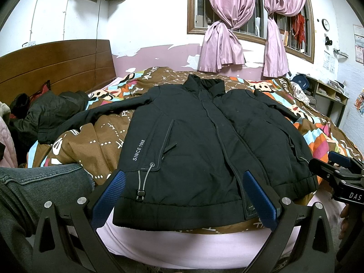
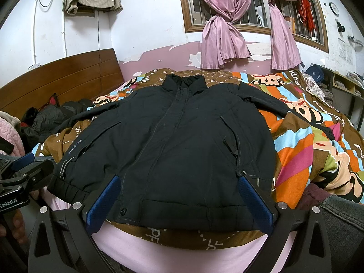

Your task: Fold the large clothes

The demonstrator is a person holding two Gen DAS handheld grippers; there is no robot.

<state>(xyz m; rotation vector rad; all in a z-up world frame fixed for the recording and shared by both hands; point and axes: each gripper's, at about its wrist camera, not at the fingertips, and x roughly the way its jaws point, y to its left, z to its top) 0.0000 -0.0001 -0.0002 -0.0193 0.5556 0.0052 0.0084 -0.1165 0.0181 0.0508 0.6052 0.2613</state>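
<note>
A black jacket [image 1: 193, 136] [image 2: 173, 141] lies flat and face up on the bed, collar toward the window, hem toward me, both sleeves spread out to the sides. It is closed down the front, with "SINCE 1968" printed on its left side. My left gripper [image 1: 184, 179] hovers open over the left half of the hem, with nothing between its blue pads. My right gripper [image 2: 179, 184] is open over the right half of the hem, likewise holding nothing. Each gripper shows at the edge of the other's view.
The jacket rests on a brown, colourfully patterned quilt [image 1: 95, 141] over a pink sheet [image 1: 193, 248]. Dark clothes [image 1: 45, 111] are heaped by the wooden headboard [image 1: 56, 66]. A denim-clad leg [image 1: 34, 188] is at the left. A shelf unit [image 1: 327, 95] stands at the far right.
</note>
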